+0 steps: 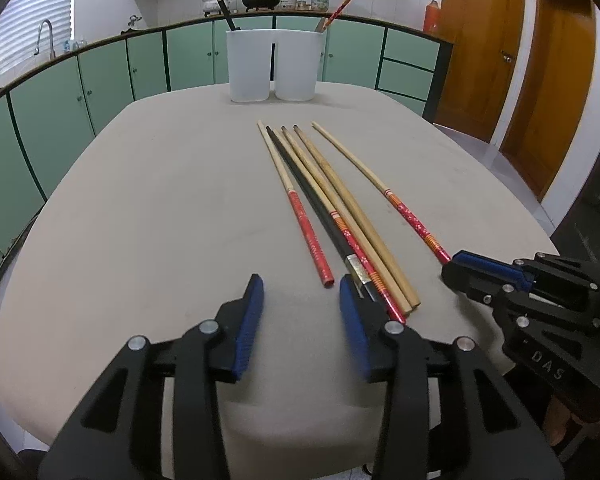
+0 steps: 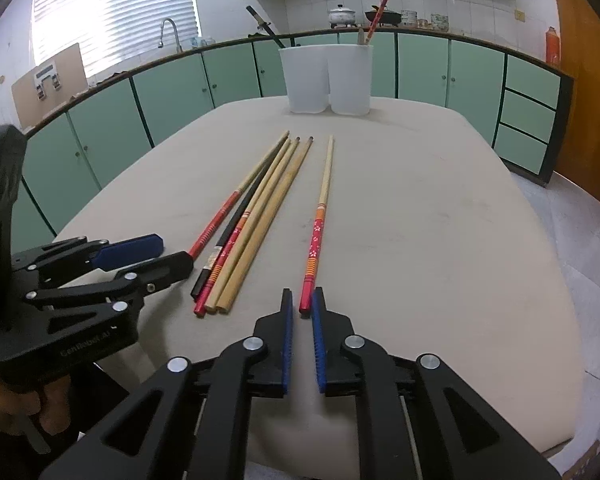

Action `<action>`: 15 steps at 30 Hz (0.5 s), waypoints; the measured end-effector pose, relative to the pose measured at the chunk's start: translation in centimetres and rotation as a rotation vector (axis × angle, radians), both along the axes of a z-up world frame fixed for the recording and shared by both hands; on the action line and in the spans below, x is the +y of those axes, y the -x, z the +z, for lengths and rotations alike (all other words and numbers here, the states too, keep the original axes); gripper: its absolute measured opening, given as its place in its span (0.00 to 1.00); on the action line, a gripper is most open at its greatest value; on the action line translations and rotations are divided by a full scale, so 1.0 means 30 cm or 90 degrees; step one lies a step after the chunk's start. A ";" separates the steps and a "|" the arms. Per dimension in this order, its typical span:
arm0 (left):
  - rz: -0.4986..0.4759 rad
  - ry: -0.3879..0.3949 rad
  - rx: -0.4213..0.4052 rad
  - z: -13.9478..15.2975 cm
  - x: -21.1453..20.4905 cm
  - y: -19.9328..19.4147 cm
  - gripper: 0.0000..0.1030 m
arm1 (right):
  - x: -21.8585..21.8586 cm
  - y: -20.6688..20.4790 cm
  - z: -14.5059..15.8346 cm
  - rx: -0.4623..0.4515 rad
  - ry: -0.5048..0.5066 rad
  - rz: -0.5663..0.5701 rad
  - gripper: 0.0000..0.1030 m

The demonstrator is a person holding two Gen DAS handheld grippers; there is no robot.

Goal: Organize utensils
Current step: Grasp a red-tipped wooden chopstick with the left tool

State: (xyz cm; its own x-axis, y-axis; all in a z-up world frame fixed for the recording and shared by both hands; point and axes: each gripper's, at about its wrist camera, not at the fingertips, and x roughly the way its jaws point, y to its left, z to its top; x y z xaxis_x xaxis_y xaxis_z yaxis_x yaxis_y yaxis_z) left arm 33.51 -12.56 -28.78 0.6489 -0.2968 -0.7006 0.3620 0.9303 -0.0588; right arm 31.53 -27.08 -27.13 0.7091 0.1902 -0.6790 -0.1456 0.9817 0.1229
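Observation:
Several chopsticks lie on the beige table [image 1: 140,220]. A bundle [image 1: 340,216] [image 2: 252,224] holds red-handled, black and plain wooden ones. My left gripper [image 1: 300,284] [image 2: 176,250] is open at their near ends. The end of the leftmost red chopstick [image 1: 308,236] lies just at its gap, and its right finger covers the black one's end. A single red flowered chopstick [image 2: 316,236] [image 1: 412,220] lies apart to the right. My right gripper [image 2: 302,294] [image 1: 454,266] is open by a narrow gap, with that chopstick's near end between its tips, resting on the table.
Two white holders [image 1: 249,66] [image 1: 298,66] stand side by side at the table's far edge; the left has a black chopstick, the right a red one. Green cabinets, a sink and wooden doors lie beyond. A hand [image 2: 40,408] holds the left gripper.

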 end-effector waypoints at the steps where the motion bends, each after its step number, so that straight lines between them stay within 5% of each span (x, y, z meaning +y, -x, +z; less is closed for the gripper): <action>1: 0.000 -0.001 -0.001 0.001 0.001 0.001 0.40 | 0.000 0.000 0.000 0.000 0.001 0.000 0.11; 10: 0.007 0.002 -0.007 -0.010 -0.020 -0.022 0.41 | -0.004 -0.006 -0.001 0.000 -0.002 -0.001 0.11; 12: 0.014 0.009 -0.013 -0.013 -0.020 -0.031 0.28 | -0.001 -0.005 -0.001 -0.001 0.001 -0.001 0.11; 13: 0.016 0.012 -0.014 -0.015 -0.019 -0.034 0.09 | 0.000 -0.004 -0.002 -0.003 0.003 -0.002 0.11; 15: 0.030 0.020 -0.020 -0.017 -0.007 -0.036 0.06 | 0.004 -0.001 -0.003 -0.007 0.009 -0.009 0.07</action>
